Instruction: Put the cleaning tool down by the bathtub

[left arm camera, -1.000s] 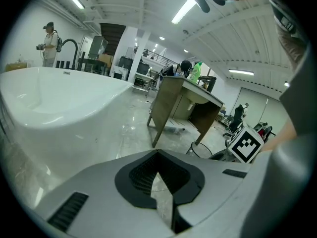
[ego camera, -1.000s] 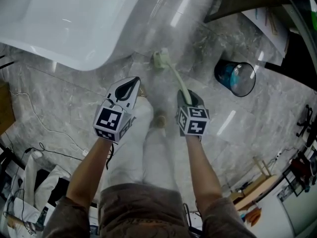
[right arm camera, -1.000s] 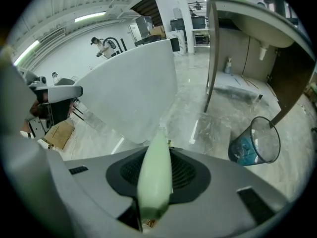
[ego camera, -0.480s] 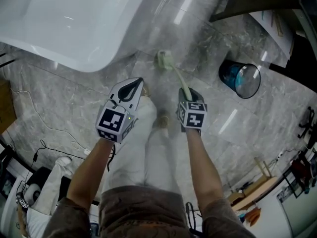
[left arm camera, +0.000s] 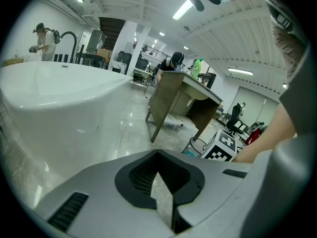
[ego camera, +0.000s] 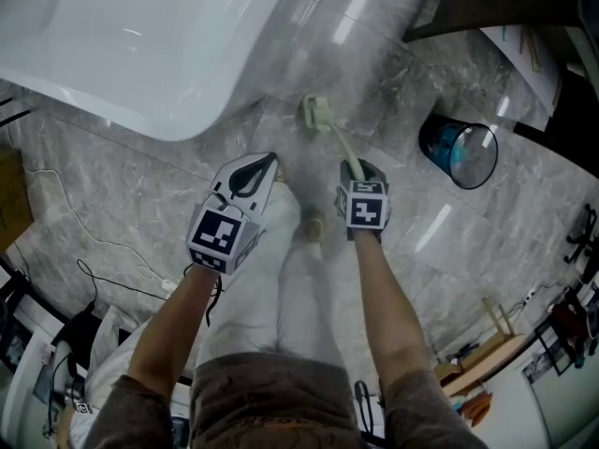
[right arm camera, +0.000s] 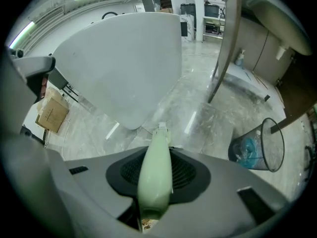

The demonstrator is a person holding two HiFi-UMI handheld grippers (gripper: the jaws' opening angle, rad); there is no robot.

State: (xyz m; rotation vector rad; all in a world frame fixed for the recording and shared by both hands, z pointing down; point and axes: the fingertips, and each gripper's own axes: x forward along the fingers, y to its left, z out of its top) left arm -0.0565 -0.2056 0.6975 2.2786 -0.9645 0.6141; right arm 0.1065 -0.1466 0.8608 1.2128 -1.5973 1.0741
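Note:
A pale green long-handled cleaning brush (ego camera: 335,138) points away from me toward the floor. Its head (ego camera: 316,113) is close to the rounded end of the white bathtub (ego camera: 140,45); I cannot tell whether it touches the floor. My right gripper (ego camera: 360,168) is shut on the brush handle (right arm camera: 154,177), which runs out between the jaws toward the bathtub (right arm camera: 124,68). My left gripper (ego camera: 265,162) hovers to the left of the brush, shut with nothing in it (left arm camera: 158,175). The tub (left arm camera: 59,103) is at its left.
A black wire bin (ego camera: 459,151) with a blue liner stands on the marble floor to the right. A dark wooden desk (ego camera: 505,7) is at the far right. Cables (ego camera: 84,251) and bags lie at the lower left. My legs are below the grippers.
Both grippers have edged slightly forward, the right one still holding the brush. The brush head stays by the end of the tub.

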